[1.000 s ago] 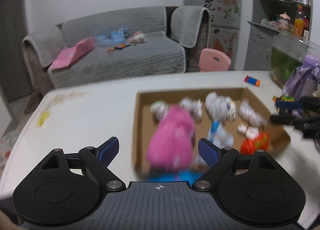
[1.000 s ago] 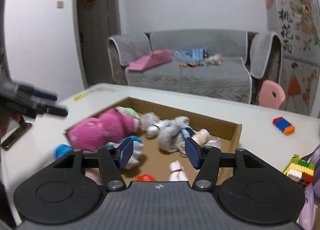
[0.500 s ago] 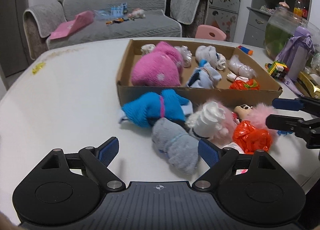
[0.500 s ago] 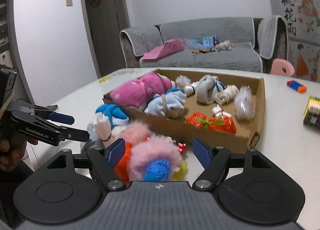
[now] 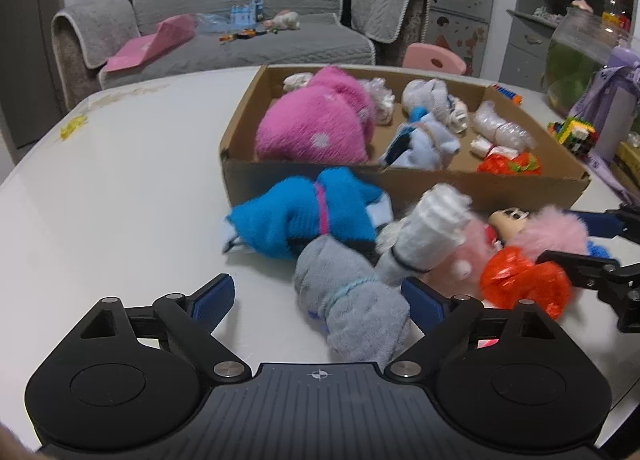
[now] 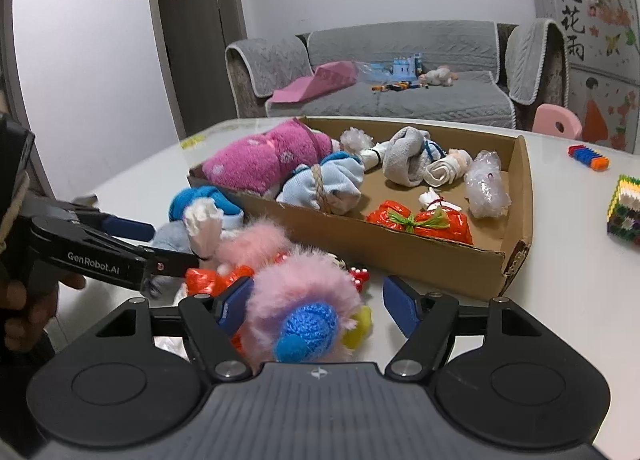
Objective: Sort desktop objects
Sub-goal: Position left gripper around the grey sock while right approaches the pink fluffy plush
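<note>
On the white table (image 5: pixel 120 164), just near of the shallow brown cardboard box (image 5: pixel 520 190) of bundles, the left gripper (image 5: pixel 316 298) gapes, opening wider, around a grey rolled sock (image 5: pixel 352 300), while the right gripper (image 6: pixel 316 302), narrowing, straddles a fluffy pink pompom toy (image 6: pixel 304 292) without pinching it.

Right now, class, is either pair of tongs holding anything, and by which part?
Nothing is held. The left tongs straddle a grey sock bundle; the right tongs straddle a pink fluffy toy.

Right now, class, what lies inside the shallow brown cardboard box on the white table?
The cardboard box holds a pink fluffy bundle, a light-blue tied bundle, grey-and-white rolls, a clear plastic wad and a red bag. What lies beneath them is hidden.
</note>
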